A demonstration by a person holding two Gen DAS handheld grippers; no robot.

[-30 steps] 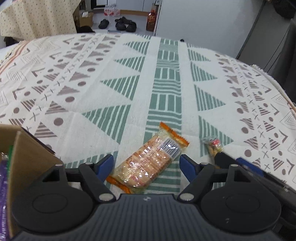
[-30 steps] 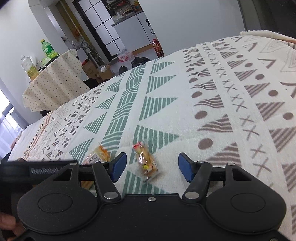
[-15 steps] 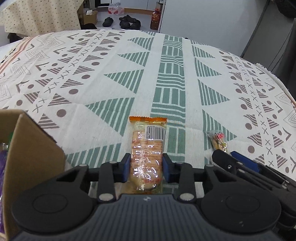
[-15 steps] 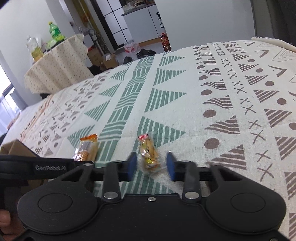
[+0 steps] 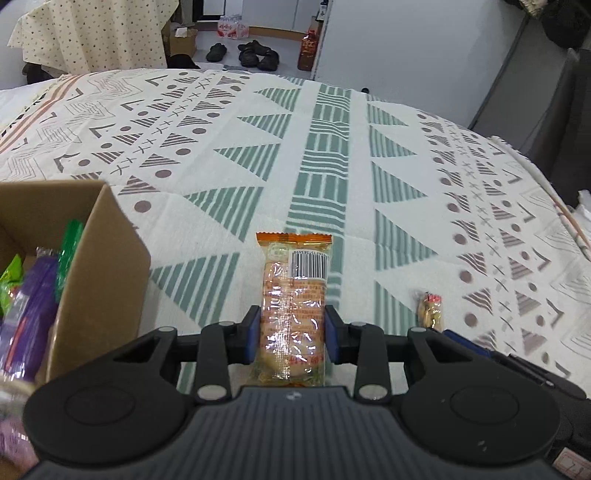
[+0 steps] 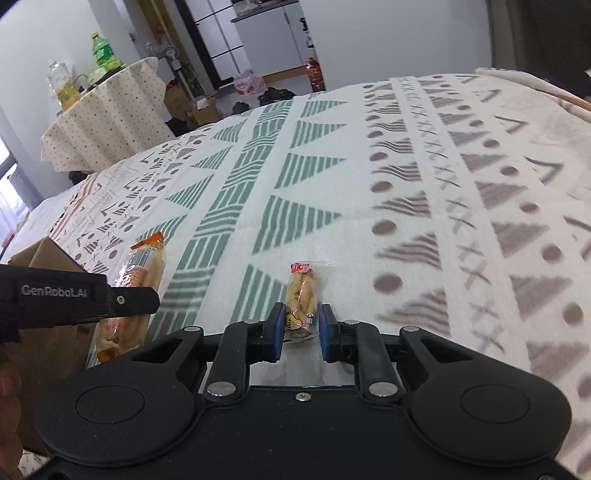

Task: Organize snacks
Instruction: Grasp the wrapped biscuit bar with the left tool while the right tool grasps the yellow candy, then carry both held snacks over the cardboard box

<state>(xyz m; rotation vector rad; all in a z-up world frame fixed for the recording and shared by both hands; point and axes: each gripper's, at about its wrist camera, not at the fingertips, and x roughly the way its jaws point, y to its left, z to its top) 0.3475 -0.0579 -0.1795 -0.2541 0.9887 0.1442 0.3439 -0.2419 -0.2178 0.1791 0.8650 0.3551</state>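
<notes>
My left gripper (image 5: 291, 332) is shut on a long orange cracker packet (image 5: 293, 295) with a barcode, held pointing away from me above the patterned cloth. The same cracker packet (image 6: 142, 269) shows at the left of the right wrist view, behind the left gripper's black body. My right gripper (image 6: 301, 325) is shut on a small clear snack packet (image 6: 303, 295) with a red label; that small packet (image 5: 429, 309) also appears at the right of the left wrist view. A cardboard box (image 5: 107, 258) stands at the left, holding green and purple packets.
The table wears a cream cloth (image 5: 325, 155) with green triangles and brown marks. Beyond its far edge are a dotted tablecloth (image 5: 92, 33), shoes and bottles on the floor. A hand (image 6: 9, 398) shows at the lower left of the right wrist view.
Both grippers were open around their packets a second ago and have closed on them. The cracker packet turned straight and has lifted; the box has come closer on the left.
</notes>
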